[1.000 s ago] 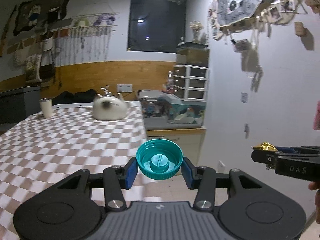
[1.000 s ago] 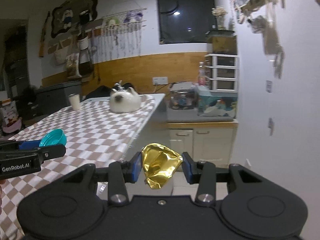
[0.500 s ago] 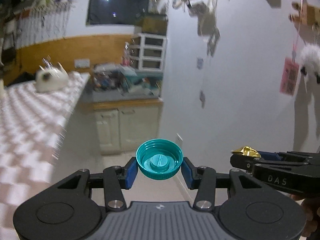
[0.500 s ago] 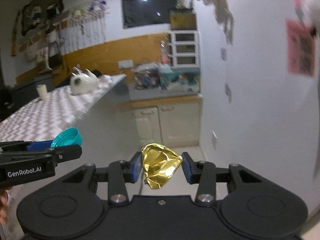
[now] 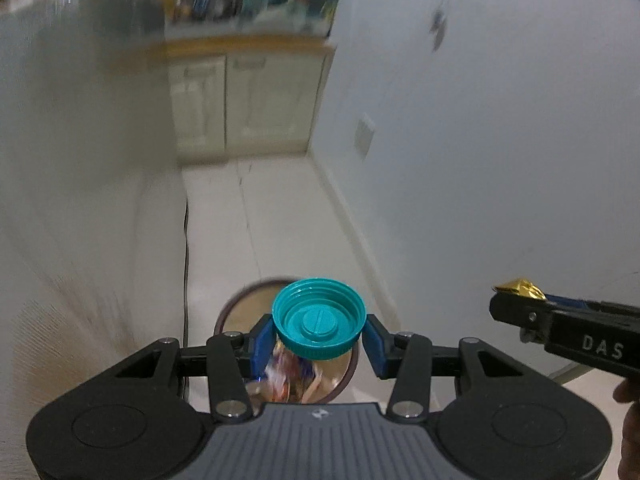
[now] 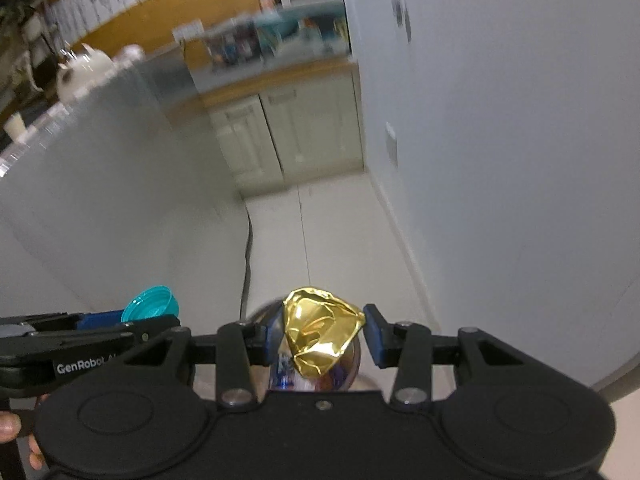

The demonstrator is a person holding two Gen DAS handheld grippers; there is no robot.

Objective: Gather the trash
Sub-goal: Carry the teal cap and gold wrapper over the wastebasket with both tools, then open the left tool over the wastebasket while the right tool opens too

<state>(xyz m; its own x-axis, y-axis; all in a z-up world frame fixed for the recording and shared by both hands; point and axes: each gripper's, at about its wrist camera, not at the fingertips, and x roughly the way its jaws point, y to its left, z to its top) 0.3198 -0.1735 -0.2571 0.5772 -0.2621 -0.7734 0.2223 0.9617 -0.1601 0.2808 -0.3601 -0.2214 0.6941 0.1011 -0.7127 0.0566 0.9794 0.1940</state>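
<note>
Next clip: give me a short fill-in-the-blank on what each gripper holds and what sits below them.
1. The left gripper is shut on a teal ____.
2. The right gripper is shut on a crumpled foil wrapper coloured ____.
3. Below both grippers, on the floor, stands a round ____ with trash inside.
4. In the left wrist view, the right gripper shows at the ____ edge.

Missing words: cap; gold; bin; right

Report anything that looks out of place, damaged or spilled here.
Nothing stands out. The left gripper grips a teal cap and the right gripper a crumpled gold wrapper, both above the round bin, which holds colourful litter. No spill shows on the floor.
</note>
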